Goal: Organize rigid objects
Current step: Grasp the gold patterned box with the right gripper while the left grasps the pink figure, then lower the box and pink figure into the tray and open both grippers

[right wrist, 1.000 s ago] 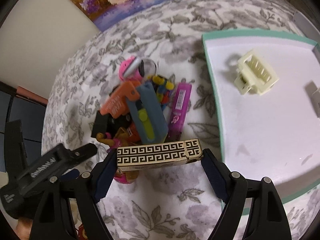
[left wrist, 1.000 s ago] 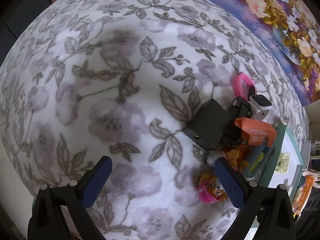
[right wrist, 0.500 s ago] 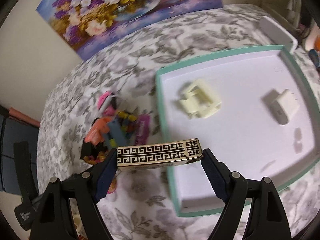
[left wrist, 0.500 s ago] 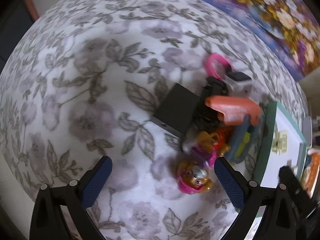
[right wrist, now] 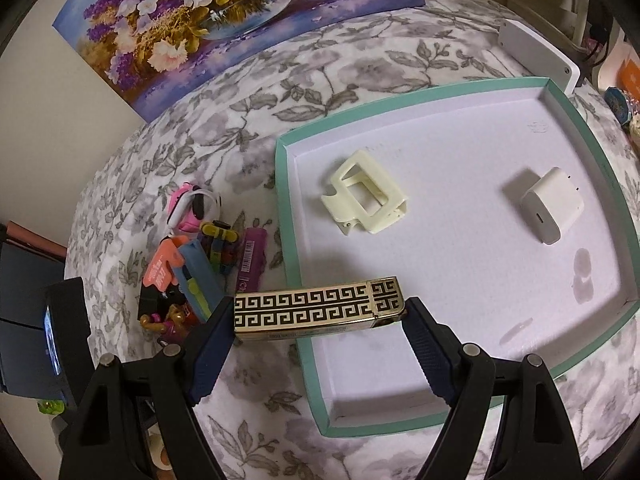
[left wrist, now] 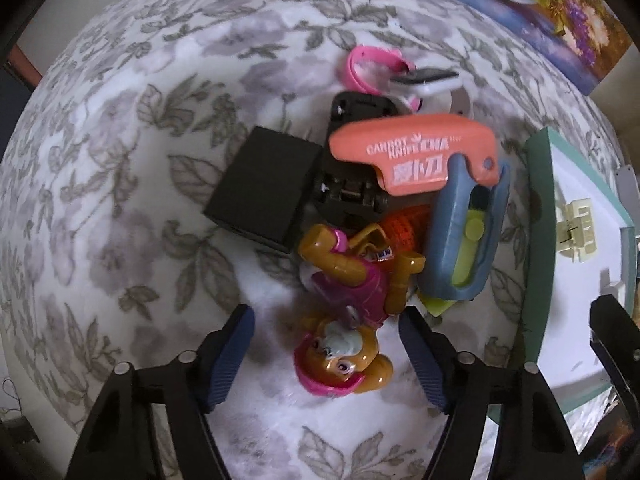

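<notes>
My right gripper is shut on a gold and black patterned lighter, held crosswise above the near-left edge of a teal-rimmed white tray. In the tray lie a cream hair clip and a white charger. My left gripper is open, its fingers on either side of a pink and tan toy pup. Behind the pup sits a pile: a black charger block, an orange carrot knife, a blue and lime cutter and a pink watch.
A flower painting leans against the wall behind the floral-covered table. A white box lies past the tray's far corner. In the right wrist view the pile also shows a purple tube. Dark furniture stands at the left.
My left gripper has moved forward to the pile until the toy pup lies between its fingers. My right gripper carried the lighter up and right, from over the pile to the tray's edge.
</notes>
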A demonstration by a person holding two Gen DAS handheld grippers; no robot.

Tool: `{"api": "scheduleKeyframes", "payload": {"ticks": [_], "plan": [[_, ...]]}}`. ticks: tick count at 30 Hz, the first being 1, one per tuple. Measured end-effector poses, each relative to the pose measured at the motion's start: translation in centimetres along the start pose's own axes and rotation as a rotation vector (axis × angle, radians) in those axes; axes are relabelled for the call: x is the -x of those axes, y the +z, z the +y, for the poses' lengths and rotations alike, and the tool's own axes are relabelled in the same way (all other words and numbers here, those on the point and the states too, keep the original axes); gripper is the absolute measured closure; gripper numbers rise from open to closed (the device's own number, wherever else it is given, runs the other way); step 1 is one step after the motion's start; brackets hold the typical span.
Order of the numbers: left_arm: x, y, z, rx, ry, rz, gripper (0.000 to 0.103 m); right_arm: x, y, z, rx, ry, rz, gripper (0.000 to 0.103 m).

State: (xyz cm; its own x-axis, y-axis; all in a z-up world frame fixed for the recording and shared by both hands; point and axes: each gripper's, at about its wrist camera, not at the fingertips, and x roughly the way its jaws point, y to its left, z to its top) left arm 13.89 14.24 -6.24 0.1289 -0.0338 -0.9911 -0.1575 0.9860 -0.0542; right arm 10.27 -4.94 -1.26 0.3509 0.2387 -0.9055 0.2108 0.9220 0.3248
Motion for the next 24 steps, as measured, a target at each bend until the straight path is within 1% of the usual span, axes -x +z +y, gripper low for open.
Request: {"api": "scheduleKeyframes", "payload": {"ticks": [1,3,5,8,9,14,16,17,20,24], "plan": [[-0.1,0.0,-0.5,-0.013,0.023,-0.011,0.026,-0.1,0.0,-0.1,-0.001,-0.002,0.003,0.019],[-0.1,-0.3,-0.8,-0.030,0.038,-0.024,0.026,-0.2,0.0,-0.2,-0.003,-0.005,0.008,0.019],[-0.1,0.1,-1.0,-0.036,0.048,-0.036,0.029,-0.3,0.0,-0.3,-0.009,-0.011,0.012,0.019],[0.2,0.2,-1.6,-0.046,0.048,-0.052,0.049,-0.4,0.1,-0.6,-0.021,-0.014,0.014,0.019],[0.5,0.3,-1.5,-0.053,0.039,-0.058,0.053,-0.4,0.1,-0.8,-0.025,-0.013,0.015,0.019],[0.6,0.4,-1.8,-0.053,0.028,-0.055,0.053,-0.5,0.2,-1.2,-0.039,-0.017,0.016,0.019],[0.7,0.3,-0.7,-0.041,0.013,-0.056,0.053,-0.4,0.3,-1.5,-0.047,-0.017,0.017,0.019],[1.5,-0.2,0.3,-0.036,0.007,-0.062,0.053,-0.4,0.3,-1.7,-0.052,-0.016,0.017,0.019],[2.8,-0.4,1.1,-0.031,0.003,-0.093,0.053,0.0,0.5,-2.0,-0.066,-0.024,0.005,0.019],[5.5,-0.4,1.0,-0.041,-0.010,-0.162,0.053,1.1,0.8,-2.6,-0.071,-0.044,-0.029,0.019]]}}
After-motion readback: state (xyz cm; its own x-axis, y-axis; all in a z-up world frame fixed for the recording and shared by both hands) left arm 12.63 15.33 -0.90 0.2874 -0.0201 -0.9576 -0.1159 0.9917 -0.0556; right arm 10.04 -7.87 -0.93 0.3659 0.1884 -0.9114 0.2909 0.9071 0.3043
